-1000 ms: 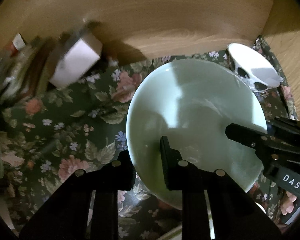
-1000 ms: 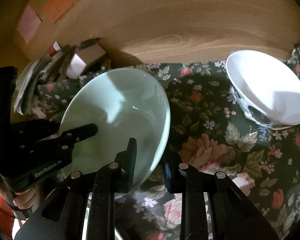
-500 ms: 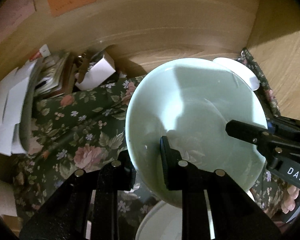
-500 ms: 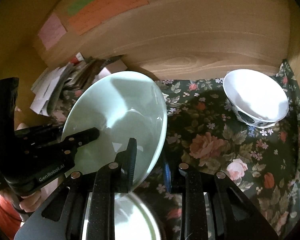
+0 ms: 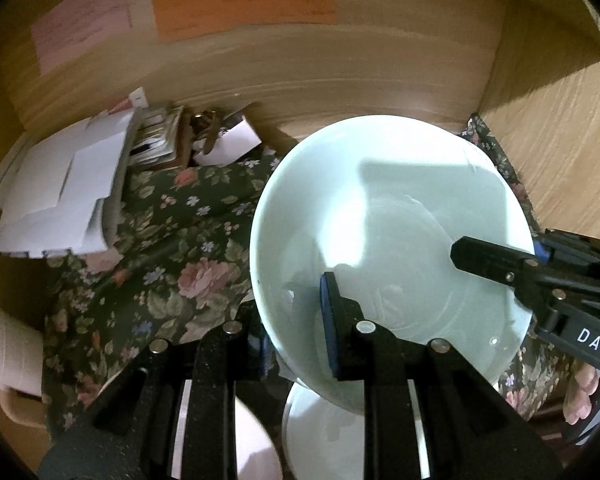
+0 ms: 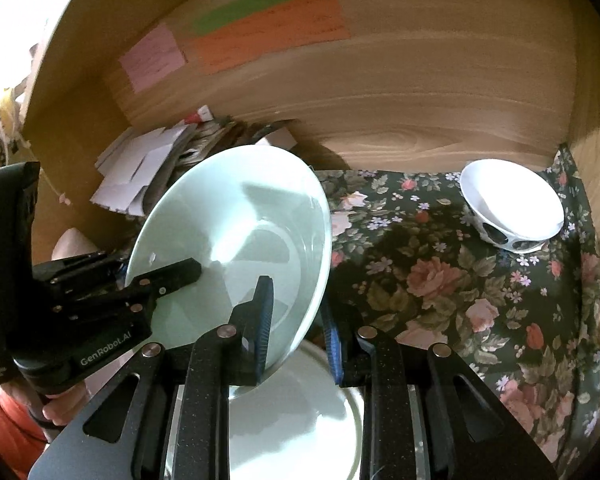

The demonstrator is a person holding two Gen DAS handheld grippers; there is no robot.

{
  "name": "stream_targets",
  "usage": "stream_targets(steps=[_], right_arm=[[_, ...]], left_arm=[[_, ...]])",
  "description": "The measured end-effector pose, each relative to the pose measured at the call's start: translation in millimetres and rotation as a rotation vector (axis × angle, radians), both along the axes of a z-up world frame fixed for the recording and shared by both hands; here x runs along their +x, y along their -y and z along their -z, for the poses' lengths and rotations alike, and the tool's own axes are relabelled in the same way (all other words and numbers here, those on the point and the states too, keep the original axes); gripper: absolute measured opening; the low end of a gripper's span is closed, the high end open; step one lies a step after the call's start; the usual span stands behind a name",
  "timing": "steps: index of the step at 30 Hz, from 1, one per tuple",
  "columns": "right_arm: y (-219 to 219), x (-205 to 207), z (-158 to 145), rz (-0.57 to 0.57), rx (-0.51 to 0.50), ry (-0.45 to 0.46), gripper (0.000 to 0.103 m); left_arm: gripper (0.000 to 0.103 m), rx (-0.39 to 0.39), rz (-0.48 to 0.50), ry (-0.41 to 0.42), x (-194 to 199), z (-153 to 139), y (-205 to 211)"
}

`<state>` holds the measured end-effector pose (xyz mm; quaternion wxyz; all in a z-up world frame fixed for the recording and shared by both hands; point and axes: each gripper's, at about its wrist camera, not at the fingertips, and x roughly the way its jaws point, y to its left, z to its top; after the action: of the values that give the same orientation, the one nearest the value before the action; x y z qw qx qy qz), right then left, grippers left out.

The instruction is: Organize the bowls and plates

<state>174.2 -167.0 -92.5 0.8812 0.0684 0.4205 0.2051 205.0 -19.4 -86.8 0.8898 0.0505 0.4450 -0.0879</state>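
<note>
A pale green plate (image 5: 396,232) is held tilted in the air above the floral cloth (image 6: 440,280). My left gripper (image 5: 292,320) is shut on its left rim, one finger on its face and one behind. My right gripper (image 6: 296,316) is shut on its right rim; it shows in the left wrist view (image 5: 500,264) too. The plate also shows in the right wrist view (image 6: 236,240), with my left gripper (image 6: 172,276) on its left. A white plate (image 6: 296,412) lies below the held one. A white bowl with dark spots (image 6: 512,204) stands at the back right.
A wooden back wall (image 6: 380,80) carries pink, green and orange paper notes. A heap of papers and envelopes (image 5: 68,188) lies at the back left. A wooden side wall (image 5: 560,140) closes the right. Another white plate edge (image 5: 256,436) shows at the bottom left.
Both grippers have lifted the green plate up and back from the cloth. More of the wall notes and the white plate below have come into view.
</note>
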Motion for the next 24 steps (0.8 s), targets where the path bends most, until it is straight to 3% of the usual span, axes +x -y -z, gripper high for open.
stream_targets(steps=[24], right_arm=[[-90.9, -40.8, -2.1, -0.164, 0.026, 0.019, 0.022]], left_arm=[[0.021, -0.040, -0.176, 0.024, -75.9, -4.9, -96.1]])
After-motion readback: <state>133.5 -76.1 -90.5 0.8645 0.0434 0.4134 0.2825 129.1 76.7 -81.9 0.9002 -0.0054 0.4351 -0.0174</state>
